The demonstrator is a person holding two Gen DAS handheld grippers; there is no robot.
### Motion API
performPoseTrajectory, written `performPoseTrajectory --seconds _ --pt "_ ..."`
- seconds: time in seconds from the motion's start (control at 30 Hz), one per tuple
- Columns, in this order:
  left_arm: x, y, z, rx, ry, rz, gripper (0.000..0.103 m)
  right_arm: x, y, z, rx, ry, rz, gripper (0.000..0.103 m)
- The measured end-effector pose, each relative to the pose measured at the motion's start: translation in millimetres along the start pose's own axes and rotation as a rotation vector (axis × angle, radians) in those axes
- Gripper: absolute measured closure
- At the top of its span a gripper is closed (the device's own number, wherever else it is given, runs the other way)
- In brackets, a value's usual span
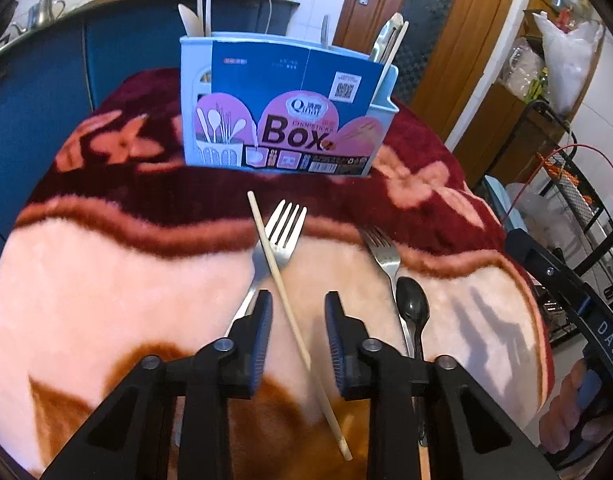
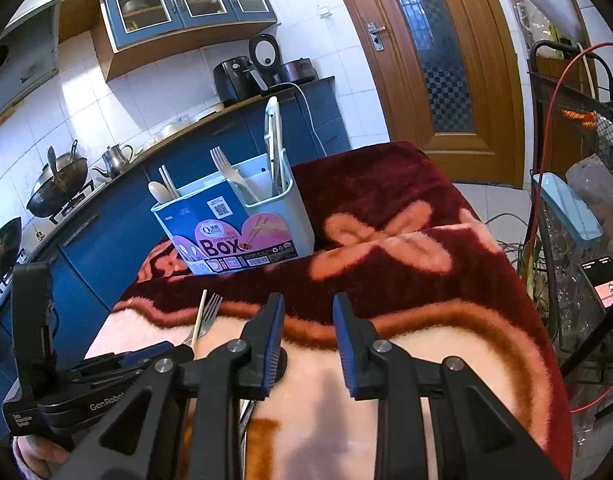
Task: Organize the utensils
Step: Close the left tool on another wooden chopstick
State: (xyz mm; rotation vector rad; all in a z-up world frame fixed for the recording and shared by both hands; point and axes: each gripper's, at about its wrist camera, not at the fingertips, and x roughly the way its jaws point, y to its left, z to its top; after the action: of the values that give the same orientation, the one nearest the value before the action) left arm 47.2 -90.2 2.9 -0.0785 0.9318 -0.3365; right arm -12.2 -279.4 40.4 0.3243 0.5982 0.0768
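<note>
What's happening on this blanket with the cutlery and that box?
A person holds a gripper in each hand, sorting cutlery into the utensil box standing on the blanket. The left gripper has its jaws apart around a loose chopstick that lies across a fork, not yet pinched. A second fork and a dark spoon wait beside it. The right gripper hovers empty.

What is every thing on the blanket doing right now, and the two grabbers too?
chopstick: lying across a fork, between the left gripper's open fingers
fork: flat, under the chopstick
second fork: flat
black spoon: flat, beside the second fork
utensil box: upright, utensils standing inside
left gripper: open
right gripper: open, empty
</note>
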Motion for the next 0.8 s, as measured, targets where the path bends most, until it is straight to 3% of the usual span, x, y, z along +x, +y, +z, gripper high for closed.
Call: performPoseTrajectory --seconds 0.17,0.63,0.8 --pt "6 -3 -1 0.002 0.03 -0.019 0.084 2 -4 -2 0.009 0.004 0.004 0.074" --pt "30 8 16 -0.054 0.097 -0.013 0.085 8 -9 -6 0.02 0.024 0.003 0.074" --pt "30 16 18 -0.086 0.091 -0.034 0.094 10 -9 -7 0.017 0.035 0.0 0.074"
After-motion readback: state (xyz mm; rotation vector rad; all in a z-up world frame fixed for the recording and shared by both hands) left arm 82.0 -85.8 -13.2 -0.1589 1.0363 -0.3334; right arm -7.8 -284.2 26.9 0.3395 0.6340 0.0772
